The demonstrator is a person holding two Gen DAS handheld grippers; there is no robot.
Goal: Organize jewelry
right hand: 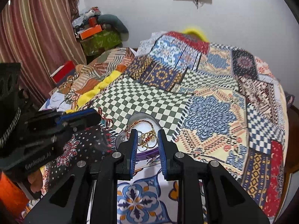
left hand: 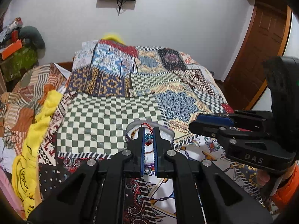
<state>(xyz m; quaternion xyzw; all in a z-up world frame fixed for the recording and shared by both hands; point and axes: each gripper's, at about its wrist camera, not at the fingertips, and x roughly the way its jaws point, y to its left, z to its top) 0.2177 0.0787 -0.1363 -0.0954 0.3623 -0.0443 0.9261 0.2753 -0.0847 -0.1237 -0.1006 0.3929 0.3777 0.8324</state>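
Observation:
A clear round container with a purple rim point(left hand: 169, 134) sits on the patterned bedspread; it also shows in the right wrist view point(right hand: 145, 116), holding gold bangles point(right hand: 147, 140) and a beaded bracelet point(right hand: 138, 122). My left gripper point(left hand: 149, 133) is shut on a red cord with a teal ornament point(left hand: 149, 137), just above the container. In the right wrist view the left gripper point(right hand: 95, 116) has the red cord point(right hand: 108, 121) dangling at its tips. My right gripper point(right hand: 146, 134) is open and empty, its fingers astride the bangles; it also shows in the left wrist view point(left hand: 194, 122).
The bed is covered by a patchwork bedspread point(left hand: 112, 112). A yellow cloth point(left hand: 37, 130) and crumpled clothes lie at the left. A curtain point(right hand: 37, 28), a cluttered shelf with an orange box point(right hand: 90, 31) and a wooden door point(left hand: 261, 56) surround the bed.

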